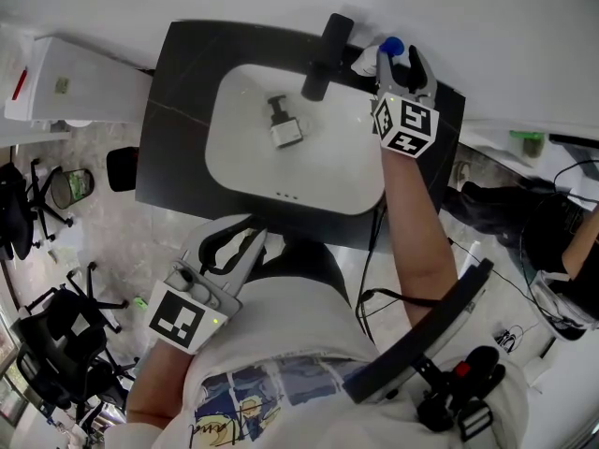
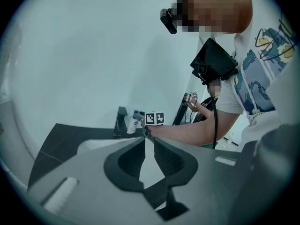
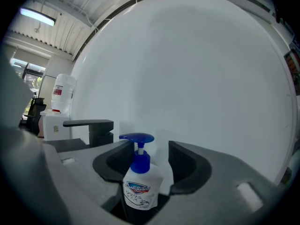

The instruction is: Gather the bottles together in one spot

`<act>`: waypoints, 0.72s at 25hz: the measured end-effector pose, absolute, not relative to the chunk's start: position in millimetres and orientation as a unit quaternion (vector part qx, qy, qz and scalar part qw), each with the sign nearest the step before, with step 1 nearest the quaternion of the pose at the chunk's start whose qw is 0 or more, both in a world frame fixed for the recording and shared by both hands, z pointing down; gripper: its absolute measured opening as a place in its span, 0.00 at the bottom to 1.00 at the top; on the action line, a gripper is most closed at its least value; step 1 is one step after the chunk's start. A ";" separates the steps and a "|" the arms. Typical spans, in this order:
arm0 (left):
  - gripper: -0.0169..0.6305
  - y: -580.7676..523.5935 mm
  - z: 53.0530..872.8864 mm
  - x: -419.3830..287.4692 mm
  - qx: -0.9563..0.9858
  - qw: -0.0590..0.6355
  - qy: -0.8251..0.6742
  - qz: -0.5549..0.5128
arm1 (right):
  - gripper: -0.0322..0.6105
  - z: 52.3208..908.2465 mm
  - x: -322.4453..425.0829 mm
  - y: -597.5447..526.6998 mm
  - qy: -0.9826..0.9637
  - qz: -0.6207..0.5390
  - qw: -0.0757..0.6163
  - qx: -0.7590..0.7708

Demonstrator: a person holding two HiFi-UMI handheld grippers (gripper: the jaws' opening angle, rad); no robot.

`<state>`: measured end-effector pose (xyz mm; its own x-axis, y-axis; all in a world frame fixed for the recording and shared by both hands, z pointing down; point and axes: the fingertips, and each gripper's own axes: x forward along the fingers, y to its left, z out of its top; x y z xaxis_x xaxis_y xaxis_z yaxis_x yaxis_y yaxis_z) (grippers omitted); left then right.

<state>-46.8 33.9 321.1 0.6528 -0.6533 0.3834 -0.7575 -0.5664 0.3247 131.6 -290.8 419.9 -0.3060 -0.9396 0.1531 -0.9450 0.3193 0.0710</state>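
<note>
Right gripper (image 1: pixel 401 60) apart around blue-pump bottle (image 3: pixel 138 184), pads not pressing. Bottle upright on bench (image 1: pixel 178 92) beside faucet (image 1: pixel 323 56). Second bottle (image 1: pixel 284 125) in sink (image 1: pixel 225 157). Left gripper (image 2: pixel 149 140) together, empty.

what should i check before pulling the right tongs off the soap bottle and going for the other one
1. right tongs loose around the soap bottle: ok, it stands between them and the pads are not pressing it.
2. soap bottle upright: ok, beside the faucet.
3. left tongs free: ok, closed and empty.
4. bottles gathered: not ok, the pump bottle sits in the sink, apart.
5. pump bottle upright or tipped: cannot tell.
</note>
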 end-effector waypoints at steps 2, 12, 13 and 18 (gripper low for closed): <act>0.12 33.8 320.8 -46.9 0.878 0.236 -0.401 0.111 | 0.41 418.9 131.6 -291.4 -0.809 0.015 0.080 0.582; 0.12 31.4 319.9 -45.0 0.879 0.239 -0.397 0.111 | 0.52 419.2 124.0 -285.4 -0.817 0.029 0.074 0.571; 0.12 31.3 320.0 -44.1 0.880 0.238 -0.396 0.111 | 0.52 418.7 123.6 -283.7 -0.818 0.027 0.077 0.569; 0.12 31.3 321.4 -38.4 0.885 0.233 -0.387 0.110 | 0.52 413.4 126.2 -264.6 -0.820 0.028 0.085 0.566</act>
